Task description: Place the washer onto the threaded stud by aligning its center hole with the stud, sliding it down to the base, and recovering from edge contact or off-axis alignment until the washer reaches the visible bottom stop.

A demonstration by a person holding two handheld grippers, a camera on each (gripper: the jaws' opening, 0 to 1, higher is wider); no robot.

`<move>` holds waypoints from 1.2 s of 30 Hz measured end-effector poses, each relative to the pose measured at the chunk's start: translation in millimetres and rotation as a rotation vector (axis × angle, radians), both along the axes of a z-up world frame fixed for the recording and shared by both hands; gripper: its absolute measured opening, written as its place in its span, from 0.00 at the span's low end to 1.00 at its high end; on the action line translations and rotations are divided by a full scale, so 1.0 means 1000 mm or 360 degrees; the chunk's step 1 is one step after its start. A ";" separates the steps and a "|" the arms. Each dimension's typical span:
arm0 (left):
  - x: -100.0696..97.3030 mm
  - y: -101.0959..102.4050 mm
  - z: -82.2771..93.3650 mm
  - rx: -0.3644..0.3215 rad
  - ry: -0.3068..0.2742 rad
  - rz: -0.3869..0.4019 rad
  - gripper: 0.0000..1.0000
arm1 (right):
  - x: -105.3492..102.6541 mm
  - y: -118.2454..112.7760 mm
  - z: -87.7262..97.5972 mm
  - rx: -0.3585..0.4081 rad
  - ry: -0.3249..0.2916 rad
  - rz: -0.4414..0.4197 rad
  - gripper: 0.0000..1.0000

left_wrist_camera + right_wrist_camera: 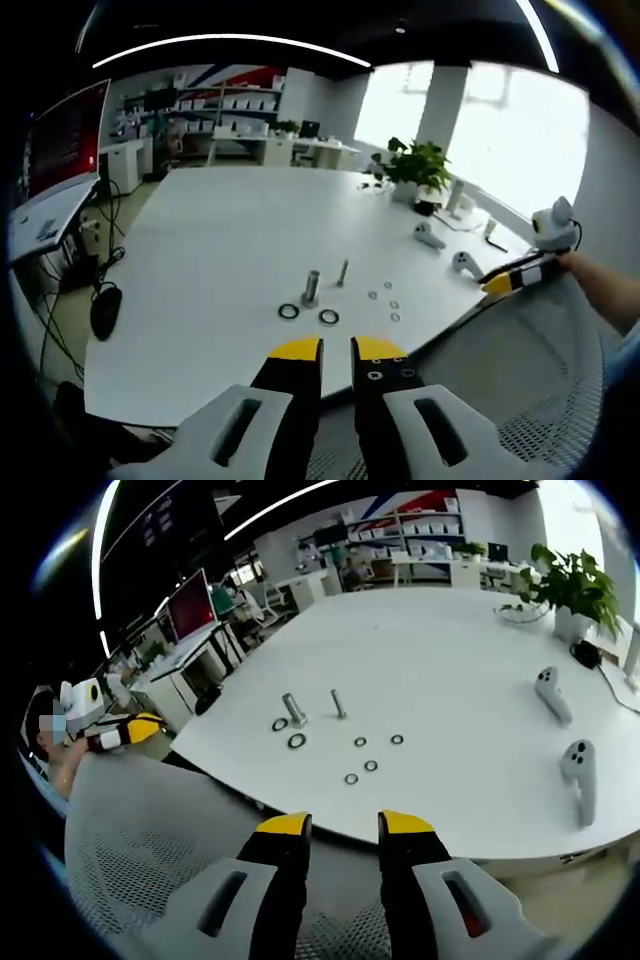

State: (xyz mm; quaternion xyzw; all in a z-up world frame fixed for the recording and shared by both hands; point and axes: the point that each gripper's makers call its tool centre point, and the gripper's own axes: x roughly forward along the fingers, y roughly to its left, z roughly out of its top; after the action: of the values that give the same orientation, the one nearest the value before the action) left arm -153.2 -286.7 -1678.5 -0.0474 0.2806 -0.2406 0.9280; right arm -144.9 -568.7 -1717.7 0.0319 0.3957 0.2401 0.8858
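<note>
You face a large white table (450, 660) in an open office. On it stand two upright metal studs, a thick one (294, 709) and a thin one (339, 703), with two dark ring washers (297, 741) lying flat beside the thick stud and four small washers (371, 765) scattered near. Your left gripper (336, 347) and right gripper (345, 823) both hang slightly parted, holding nothing, short of the table edge.

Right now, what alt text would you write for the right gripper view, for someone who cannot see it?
A white table holds two upright metal threaded studs and several small metal ring washers lying flat beside them. The yellow-tipped black right gripper is open and hangs short of the table's near edge, above a grey mesh chair back. Two white handheld controllers lie at right.
</note>
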 end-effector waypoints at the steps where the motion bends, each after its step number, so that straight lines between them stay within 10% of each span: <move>1: 0.000 0.000 0.000 0.0001 0.0001 0.0001 0.08 | 0.000 0.000 0.000 -0.0002 0.0002 0.0005 0.29; 29: 0.002 0.014 -0.006 0.0074 0.0045 0.0134 0.06 | -0.017 0.014 -0.007 -0.0011 0.0130 0.0276 0.29; 36: 0.002 0.018 -0.006 0.0083 0.0046 0.0172 0.07 | -0.017 0.027 0.008 0.0311 0.0120 0.0280 0.31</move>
State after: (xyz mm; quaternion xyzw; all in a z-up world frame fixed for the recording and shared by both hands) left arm -151.3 -268.7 -1684.1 -0.0417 0.2972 -0.1819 0.9364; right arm -161.6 -541.8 -1709.8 0.0924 0.4046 0.3529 0.8386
